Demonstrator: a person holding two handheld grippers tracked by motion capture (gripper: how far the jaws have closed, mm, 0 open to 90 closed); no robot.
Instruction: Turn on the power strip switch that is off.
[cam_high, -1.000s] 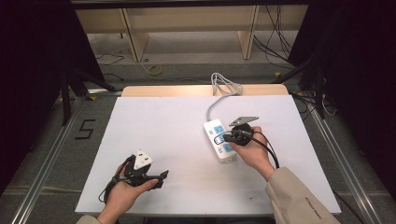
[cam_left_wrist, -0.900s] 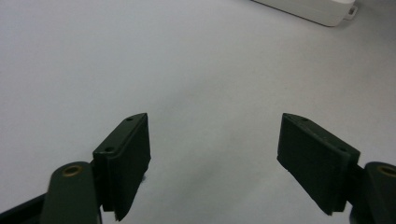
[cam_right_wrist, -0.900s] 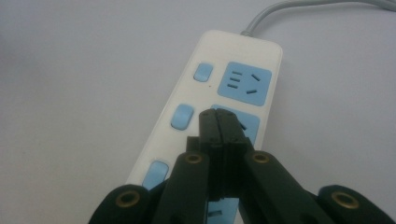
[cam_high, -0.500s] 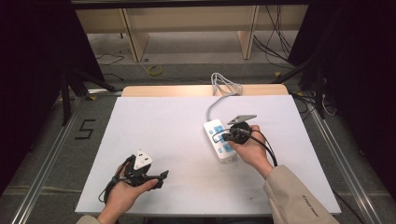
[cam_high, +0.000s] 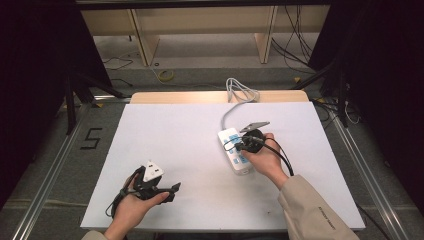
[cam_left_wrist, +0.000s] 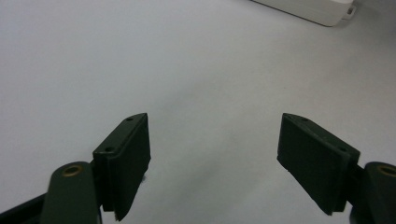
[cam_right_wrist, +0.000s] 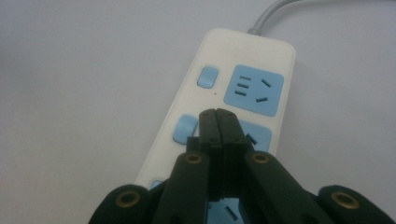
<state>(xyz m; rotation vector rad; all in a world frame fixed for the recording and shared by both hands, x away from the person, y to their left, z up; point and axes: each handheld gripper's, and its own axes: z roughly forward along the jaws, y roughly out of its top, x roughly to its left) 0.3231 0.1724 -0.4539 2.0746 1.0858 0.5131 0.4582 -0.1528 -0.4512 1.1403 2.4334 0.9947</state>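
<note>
I am holding the left gripper (cam_high: 170, 189) nearest to me, low on the white table (cam_high: 180, 140), well apart from the work; in the left gripper view its jaws are standing wide apart with nothing but bare table between them. A grey three-cornered plate is sitting on top of it.

Farther out, my right gripper (cam_right_wrist: 218, 116) is hovering over the power strip (cam_right_wrist: 243, 60), its jaws pressed flat together with nothing between them. In the right gripper view the closed tips are lying over the strip's second blue socket, just beside the second blue switch (cam_right_wrist: 185, 129); whether they are touching the surface I cannot tell. The first blue socket (cam_right_wrist: 253, 90) and its own switch (cam_right_wrist: 208, 77) are showing beyond the tips.

The power strip is lying right of the table's middle, running away from me, with its grey cable (cam_high: 239, 95) trailing to the far edge and coiling there. I am reading no brand or lettering on the strip. On the floor to the left, a black "5" (cam_high: 91, 138) is marked.
</note>
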